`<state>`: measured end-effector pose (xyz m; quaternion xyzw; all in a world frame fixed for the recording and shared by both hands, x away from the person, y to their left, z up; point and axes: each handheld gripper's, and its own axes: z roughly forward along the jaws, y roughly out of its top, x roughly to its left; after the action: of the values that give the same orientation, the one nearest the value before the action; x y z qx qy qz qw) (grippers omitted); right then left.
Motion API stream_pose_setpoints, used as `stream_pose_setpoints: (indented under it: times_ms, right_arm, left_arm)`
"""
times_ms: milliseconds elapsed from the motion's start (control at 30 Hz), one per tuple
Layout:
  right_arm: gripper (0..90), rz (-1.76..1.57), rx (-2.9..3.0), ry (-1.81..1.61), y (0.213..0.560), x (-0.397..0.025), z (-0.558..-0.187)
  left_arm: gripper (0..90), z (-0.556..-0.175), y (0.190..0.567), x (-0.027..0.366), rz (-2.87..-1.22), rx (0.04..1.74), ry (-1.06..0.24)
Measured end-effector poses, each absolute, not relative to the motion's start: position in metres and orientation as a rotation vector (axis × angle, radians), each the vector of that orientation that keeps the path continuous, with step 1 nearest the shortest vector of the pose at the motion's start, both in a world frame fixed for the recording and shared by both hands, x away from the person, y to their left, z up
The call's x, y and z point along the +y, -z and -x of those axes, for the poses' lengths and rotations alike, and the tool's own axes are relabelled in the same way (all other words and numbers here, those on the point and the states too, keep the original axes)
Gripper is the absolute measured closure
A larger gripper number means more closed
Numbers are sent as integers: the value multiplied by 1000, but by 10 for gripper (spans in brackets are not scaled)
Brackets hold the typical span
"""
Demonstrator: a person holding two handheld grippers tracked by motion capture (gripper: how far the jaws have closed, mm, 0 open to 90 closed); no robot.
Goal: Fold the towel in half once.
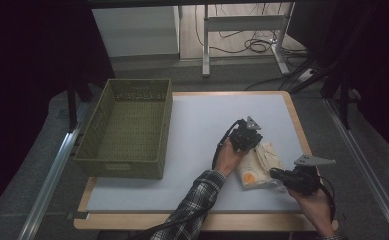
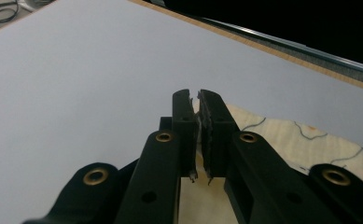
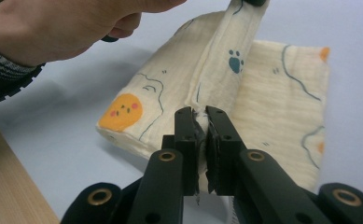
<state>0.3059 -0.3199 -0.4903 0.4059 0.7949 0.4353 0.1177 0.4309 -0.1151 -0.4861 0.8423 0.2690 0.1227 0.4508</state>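
Folding the cream cotton cloth printed with orange chicks and blue paw marks [image 1: 260, 165] is the work in hand; it lies at the lower right of the high view on the pale grey table mat [image 1: 197, 130], well apart from the olive-green woven plastic basket [image 1: 127, 127] at centre left.

The left gripper [image 1: 249, 137] is clenched on the cloth's far edge; in the left gripper view its jaws pinch a thin sliver of fabric, with the cloth [image 2: 282, 140] spreading to the right. The right gripper [image 1: 277, 175] is likewise clamped on the near edge; in the right gripper view a raised ridge of cloth [image 3: 226, 70] runs from its jaws toward the upper centre of the frame.

Procedure, as judged from these views:
1. Keep both grips firm; the pinches look shallow and may slip.
2. Move both grippers together, holding the ridge taut.
3. Lay the lifted layer squarely over the flat part.
4. Release only once the edges align.
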Motion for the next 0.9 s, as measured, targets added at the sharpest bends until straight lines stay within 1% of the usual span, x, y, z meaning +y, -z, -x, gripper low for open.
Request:
stream_pose_setpoints:
  times_ms: [267,433,500,533,567,667,700,800,900]
  right_arm:
    - [839,-1218,2304,-1258,493,-329,-308]
    - [838,-1259,2303,-1238,503,-333,-315]
    - [835,-1265,2301,-1221,506,-334,-317]
    - [831,-1267,2299,-1216,507,-334,-317]
    - [818,-1270,2293,-1208,508,-335,-317]
    - [728,-1272,2258,-1184,505,-338,-315]
    - [708,-1268,2243,-1180,503,-340,-314]
    - [687,-1262,2205,-1172,496,-349,-313]
    - [669,-1267,2178,-1165,488,-356,-312]
  left_arm:
    - [855,-439,489,-131,-2126,645,-313]
    - [852,-445,497,-139,-2157,662,-309]
    - [835,-447,501,-142,-2157,675,-295]
    - [806,-447,502,-143,-2146,680,-285]
    - [748,-447,502,-143,-2135,688,-282]
    - [527,-447,498,-143,-2111,708,-293]
    - [489,-446,495,-142,-2091,720,-299]
    - [437,-444,484,-135,-2067,723,-314]
    - [405,-442,477,-125,-2057,719,-330]
